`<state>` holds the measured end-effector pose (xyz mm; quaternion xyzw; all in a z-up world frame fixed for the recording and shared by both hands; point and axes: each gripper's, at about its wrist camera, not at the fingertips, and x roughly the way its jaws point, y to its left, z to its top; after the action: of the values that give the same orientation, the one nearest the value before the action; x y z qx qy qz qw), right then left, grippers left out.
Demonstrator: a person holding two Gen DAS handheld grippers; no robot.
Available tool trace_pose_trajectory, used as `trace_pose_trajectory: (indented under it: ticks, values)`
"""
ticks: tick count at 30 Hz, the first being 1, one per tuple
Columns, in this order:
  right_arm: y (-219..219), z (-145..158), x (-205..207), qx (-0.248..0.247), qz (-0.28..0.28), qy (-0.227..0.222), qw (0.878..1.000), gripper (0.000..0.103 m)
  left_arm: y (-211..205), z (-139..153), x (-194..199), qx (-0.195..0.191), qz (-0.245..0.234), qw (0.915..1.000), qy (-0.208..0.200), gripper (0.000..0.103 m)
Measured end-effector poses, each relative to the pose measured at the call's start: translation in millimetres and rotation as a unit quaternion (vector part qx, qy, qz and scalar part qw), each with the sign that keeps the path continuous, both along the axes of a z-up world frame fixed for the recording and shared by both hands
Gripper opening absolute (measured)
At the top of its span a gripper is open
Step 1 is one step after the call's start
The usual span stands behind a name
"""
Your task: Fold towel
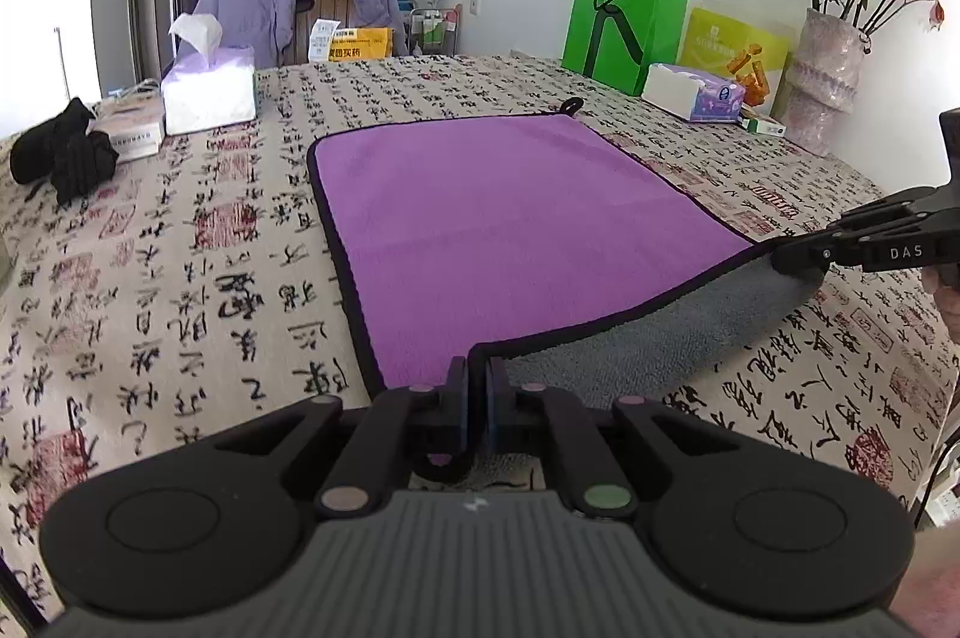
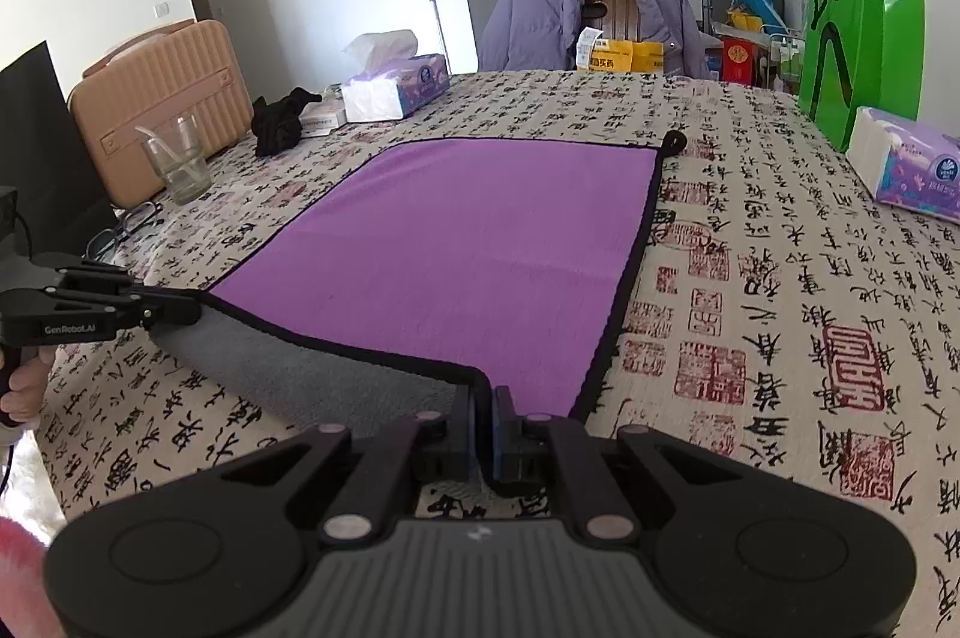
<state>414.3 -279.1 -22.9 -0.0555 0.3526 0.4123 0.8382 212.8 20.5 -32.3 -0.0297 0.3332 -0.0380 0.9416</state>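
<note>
A purple towel (image 1: 492,224) with black trim and a grey underside lies flat on the table; it also shows in the right wrist view (image 2: 468,254). My left gripper (image 1: 478,374) is shut on the towel's near left corner. My right gripper (image 2: 485,401) is shut on the near right corner. The near edge is lifted off the table between them and shows its grey underside (image 1: 660,332). Each gripper shows in the other's view, the right one (image 1: 792,257) and the left one (image 2: 189,308). A black hanging loop (image 1: 571,104) sits at the far right corner.
The table has a calligraphy-print cloth (image 1: 180,278). Tissue boxes (image 1: 207,89) (image 2: 912,170), a black cloth (image 1: 63,152), a green bag (image 1: 624,8) and a flower vase (image 1: 822,80) stand around the far edges. A glass (image 2: 177,158), spectacles (image 2: 123,230) and a tan case (image 2: 162,98) are at the left.
</note>
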Motion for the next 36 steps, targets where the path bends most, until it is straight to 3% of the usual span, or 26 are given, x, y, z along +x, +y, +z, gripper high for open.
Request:
trace_pose_trajectory:
  ticks: [36]
  values:
    - [20.8,23.9,52.6,-0.001,-0.005,-0.039,0.999,0.005,15.5,31.3,60.0,0.052,-0.012,0.9979,-0.036,0.006]
